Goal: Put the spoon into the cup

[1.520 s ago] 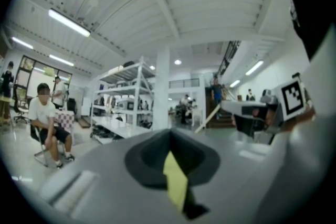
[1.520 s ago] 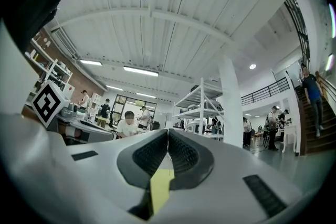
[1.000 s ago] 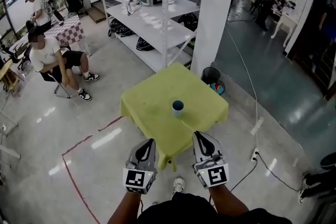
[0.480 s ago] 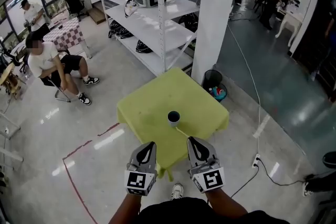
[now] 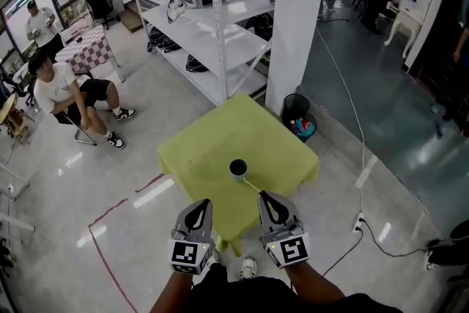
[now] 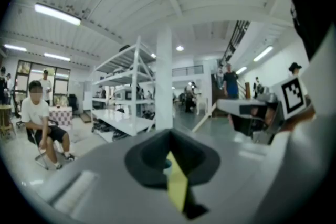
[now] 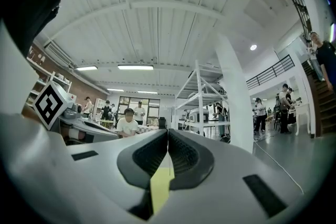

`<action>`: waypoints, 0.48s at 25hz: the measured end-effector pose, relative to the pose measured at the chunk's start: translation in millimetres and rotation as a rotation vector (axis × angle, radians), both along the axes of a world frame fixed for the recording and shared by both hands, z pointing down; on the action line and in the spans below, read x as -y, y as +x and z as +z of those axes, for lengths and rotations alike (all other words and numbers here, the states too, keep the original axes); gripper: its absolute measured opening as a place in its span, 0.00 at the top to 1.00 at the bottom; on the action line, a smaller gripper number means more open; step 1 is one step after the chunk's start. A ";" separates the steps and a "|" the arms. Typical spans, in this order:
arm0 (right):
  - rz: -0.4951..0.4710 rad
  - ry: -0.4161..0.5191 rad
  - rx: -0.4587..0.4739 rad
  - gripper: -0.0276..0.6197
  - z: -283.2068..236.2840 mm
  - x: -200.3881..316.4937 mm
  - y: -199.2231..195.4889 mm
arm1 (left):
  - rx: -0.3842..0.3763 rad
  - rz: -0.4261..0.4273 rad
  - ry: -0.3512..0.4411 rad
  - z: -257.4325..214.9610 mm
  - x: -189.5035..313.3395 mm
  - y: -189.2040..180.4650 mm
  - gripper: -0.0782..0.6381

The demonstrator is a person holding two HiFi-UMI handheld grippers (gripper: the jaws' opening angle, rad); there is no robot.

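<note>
1. Head view: the cup (image 5: 237, 169) stands mid-worktop (image 5: 198, 150). The spoon (image 5: 251, 185) lies at its 5 o'clock, the right claw (image 5: 265, 200) beyond, the left claw (image 5: 199, 207) at 7 o'clock.
2. Left gripper view: claw closed, empty.
3. Right gripper view: claw closed, empty.

No word, number, brand name or sign can be read in any view. The only printed marks are black-and-white square coded patterns, blocky figures and not letters. One is on the white marker cube (image 5: 185, 254) of the left gripper (image 5: 202, 206), and another is on the matching white cube (image 5: 292, 251) of the right gripper (image 5: 265, 199). Each gripper view also catches the other gripper's pattern at its edge, and no characters can be read there either.
</note>
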State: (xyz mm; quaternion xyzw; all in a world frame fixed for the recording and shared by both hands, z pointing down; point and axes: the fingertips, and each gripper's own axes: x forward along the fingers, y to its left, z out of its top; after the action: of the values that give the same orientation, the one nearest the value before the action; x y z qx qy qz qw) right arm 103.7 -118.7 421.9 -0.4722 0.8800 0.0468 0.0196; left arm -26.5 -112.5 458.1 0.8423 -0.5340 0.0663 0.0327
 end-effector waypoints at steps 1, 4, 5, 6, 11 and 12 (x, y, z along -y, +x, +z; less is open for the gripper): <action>0.006 -0.002 -0.003 0.94 0.9 3.7 -0.5 | -0.003 0.006 -0.001 0.4 4.4 -0.1 0.88; 0.031 -0.001 -0.021 0.94 2.5 19.0 -2.6 | -0.014 0.031 -0.001 2.5 23.2 -1.1 0.88; 0.040 -0.001 -0.027 0.94 3.2 24.2 -4.1 | -0.018 0.040 -0.001 3.6 29.7 -2.3 0.88; 0.050 -0.002 -0.033 0.94 4.8 29.2 -6.0 | -0.021 0.050 -0.002 5.0 35.6 -3.5 0.88; 0.100 -0.024 -0.065 0.94 19.2 56.1 -18.5 | -0.016 0.130 0.005 8.9 64.3 -9.2 0.88; 0.109 -0.025 -0.071 0.94 20.2 61.7 -21.9 | -0.009 0.148 0.008 9.3 70.1 -12.1 0.88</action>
State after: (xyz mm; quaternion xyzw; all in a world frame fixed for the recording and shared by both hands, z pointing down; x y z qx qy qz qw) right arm 81.9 -180.4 442.1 -0.5175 0.8538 0.0534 -0.0200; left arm -38.6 -182.6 467.4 0.8799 -0.4703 0.0626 0.0268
